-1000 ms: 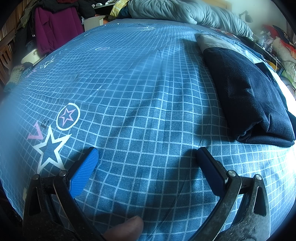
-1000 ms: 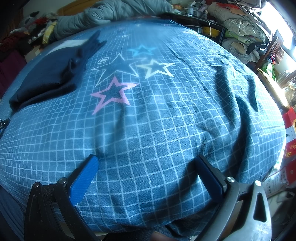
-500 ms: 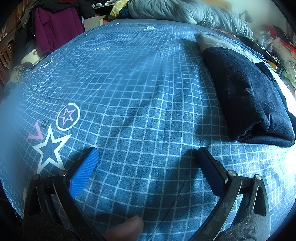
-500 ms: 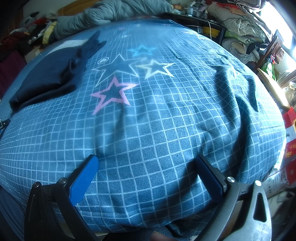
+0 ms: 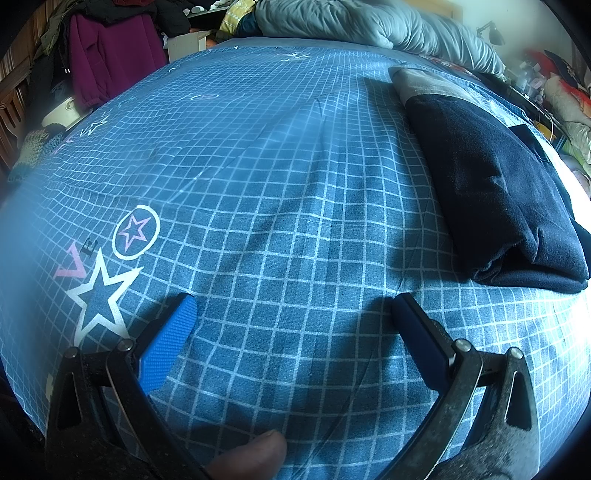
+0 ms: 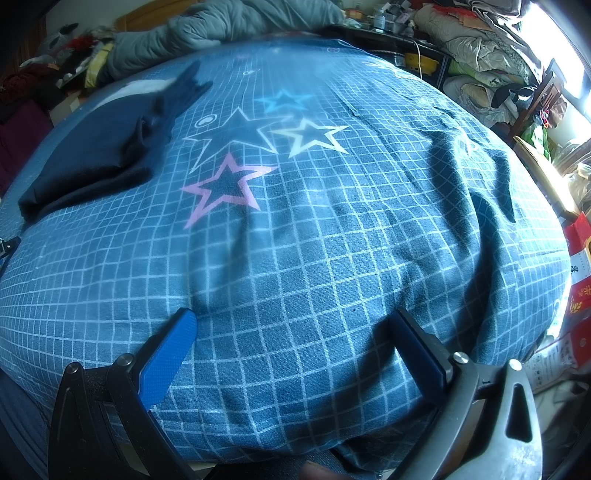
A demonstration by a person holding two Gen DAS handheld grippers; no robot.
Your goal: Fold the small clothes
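A dark navy garment [image 5: 491, 184] lies folded on the blue checked bedspread [image 5: 277, 177], to the right in the left wrist view and at the upper left [image 6: 96, 151] in the right wrist view. A grey-white cloth [image 5: 421, 83] shows at its far end. My left gripper [image 5: 293, 306] is open, low over bare bedspread, left of and nearer than the garment. My right gripper [image 6: 291, 321] is also open, above the bedspread [image 6: 332, 221] near the bed's front edge, well right of the garment. Nothing sits between either pair of fingers. A fingertip [image 5: 251, 458] shows at the bottom.
A grey-green duvet [image 5: 369, 26] is bunched at the head of the bed. A magenta garment [image 5: 107, 59] hangs beyond the left side. Piled bedding and clutter [image 6: 480, 44] crowd the right side, with red cartons [image 6: 580, 266] by the bed's edge.
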